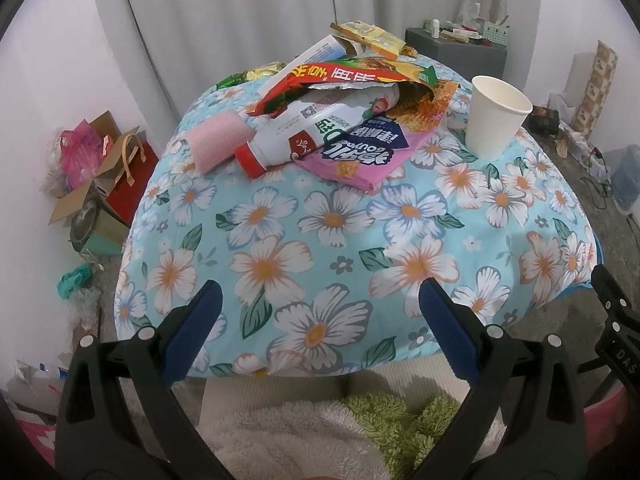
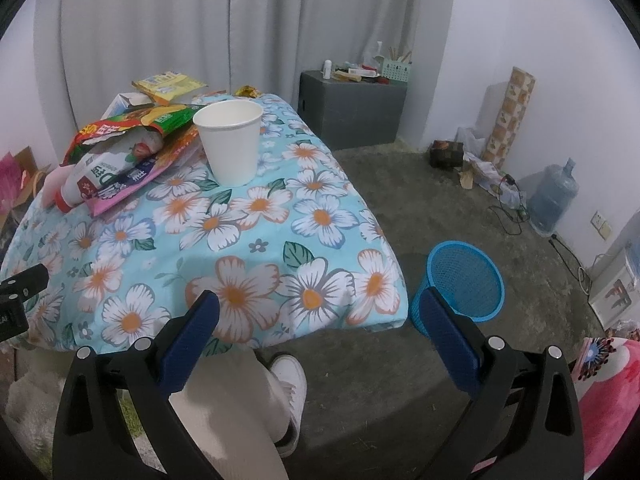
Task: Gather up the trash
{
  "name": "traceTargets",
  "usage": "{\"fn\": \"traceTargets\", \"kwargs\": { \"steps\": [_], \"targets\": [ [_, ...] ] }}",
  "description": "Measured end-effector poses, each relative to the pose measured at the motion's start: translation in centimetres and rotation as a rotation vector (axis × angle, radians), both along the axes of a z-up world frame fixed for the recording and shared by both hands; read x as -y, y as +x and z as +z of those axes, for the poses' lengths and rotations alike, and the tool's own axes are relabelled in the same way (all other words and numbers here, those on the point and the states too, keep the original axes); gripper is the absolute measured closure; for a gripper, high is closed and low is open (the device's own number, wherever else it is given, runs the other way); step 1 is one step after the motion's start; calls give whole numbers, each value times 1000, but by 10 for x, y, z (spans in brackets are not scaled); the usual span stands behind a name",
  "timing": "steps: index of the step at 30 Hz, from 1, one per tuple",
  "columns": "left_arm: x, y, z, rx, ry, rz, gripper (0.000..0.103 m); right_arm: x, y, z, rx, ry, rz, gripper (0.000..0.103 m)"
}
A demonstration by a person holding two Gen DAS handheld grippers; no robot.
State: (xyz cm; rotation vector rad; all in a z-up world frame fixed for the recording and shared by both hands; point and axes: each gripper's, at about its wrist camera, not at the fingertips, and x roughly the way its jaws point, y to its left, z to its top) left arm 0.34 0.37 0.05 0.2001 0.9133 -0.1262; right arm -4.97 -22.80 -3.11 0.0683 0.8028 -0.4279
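A lived-in home room: grey curtains [image 2: 192, 28], a floral-clothed table [image 2: 248, 240], bare concrete floor [image 2: 400, 208], water jug [image 2: 554, 196] and cluttered grey cabinet [image 2: 352, 116].

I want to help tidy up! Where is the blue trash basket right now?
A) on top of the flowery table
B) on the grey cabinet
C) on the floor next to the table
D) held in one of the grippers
C. The blue mesh basket stands on the bare floor just off the corner of the flowery table, and both grippers, left and right, are open and hold nothing.
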Motion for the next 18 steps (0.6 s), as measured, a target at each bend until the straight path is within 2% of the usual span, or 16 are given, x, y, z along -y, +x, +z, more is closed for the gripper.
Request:
{"fn": "traceTargets", "kwargs": {
  "steps": [18],
  "targets": [
    [0,0,-2,-13,0,3,9,1,-1,0,4,5,0,6]
  ]
}}
